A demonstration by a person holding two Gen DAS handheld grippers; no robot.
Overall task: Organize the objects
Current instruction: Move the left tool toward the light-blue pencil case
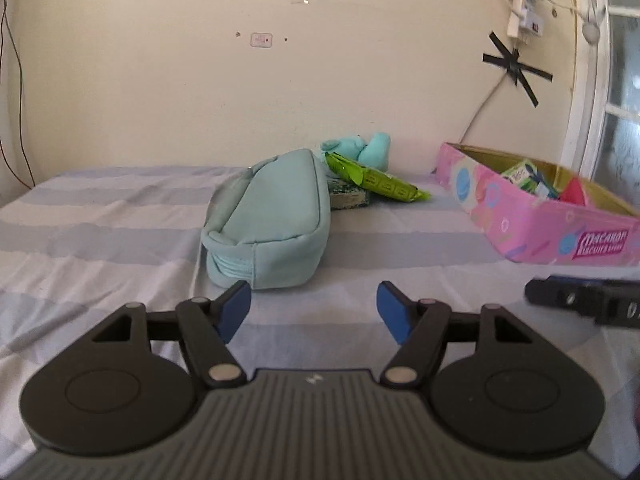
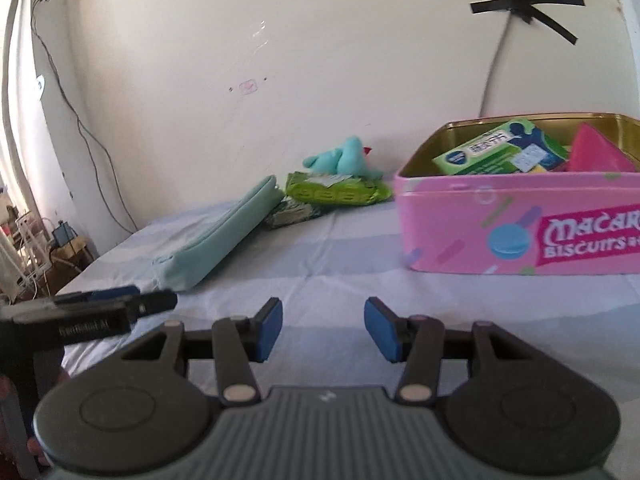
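A light blue pouch (image 1: 266, 220) lies on the striped bed sheet (image 1: 100, 220), just ahead of my open, empty left gripper (image 1: 314, 310). Behind it lie a green packet (image 1: 376, 180), a small boxed item (image 1: 348, 198) and a teal plush toy (image 1: 356, 148). A pink biscuit tin (image 1: 532, 216) stands open at the right, holding a green box (image 2: 500, 152) and a pink item (image 2: 596, 152). My right gripper (image 2: 323, 328) is open and empty, in front of the tin (image 2: 520, 224) and to its left. The pouch (image 2: 216, 236), packet (image 2: 340, 190) and plush (image 2: 340, 156) lie further left.
A cream wall (image 1: 200, 80) backs the bed, with a cable held by black tape (image 1: 516, 68). A window frame (image 1: 592, 120) is at the right. The bed's left edge drops to cluttered floor (image 2: 36, 256). Each gripper shows in the other's view: the right (image 1: 584, 304), the left (image 2: 92, 312).
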